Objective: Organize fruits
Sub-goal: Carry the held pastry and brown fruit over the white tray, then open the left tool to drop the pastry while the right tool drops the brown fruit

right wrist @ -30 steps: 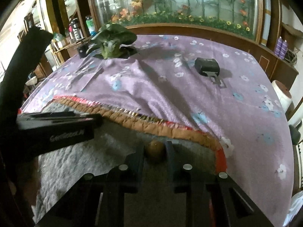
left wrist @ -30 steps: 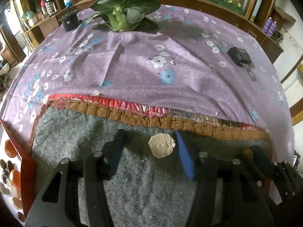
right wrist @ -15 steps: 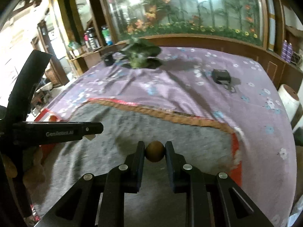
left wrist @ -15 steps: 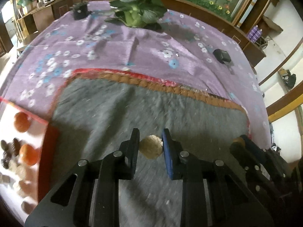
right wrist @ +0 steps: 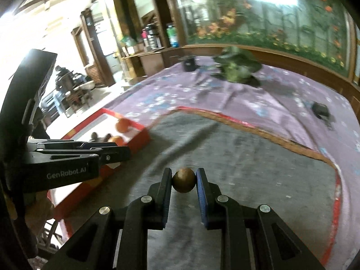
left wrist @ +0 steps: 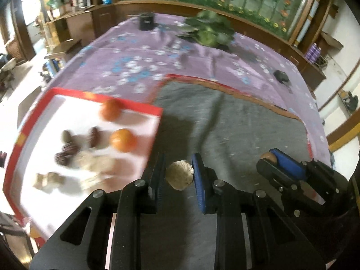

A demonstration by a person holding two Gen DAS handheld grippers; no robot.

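Red-rimmed white cardboard tray (left wrist: 155, 121) holding two oranges sits left of grey felt mat (left wrist: 236, 130). Over mat: left tool (left wrist: 178, 173) clamped on pale rough walnut (left wrist: 180, 175); right tool (right wrist: 184, 180) clamped on brown round fruit (right wrist: 183, 179).

Both fisheye views were dim indoors, with corners vignetted black and straight edges bowed. Daylight glared white from the doorway (right wrist: 42, 22) at left. Motion blur smeared the red-rimmed tray (left wrist: 144, 108) and the purple floral cloth (left wrist: 135, 67); nearer gripper parts stayed sharp.
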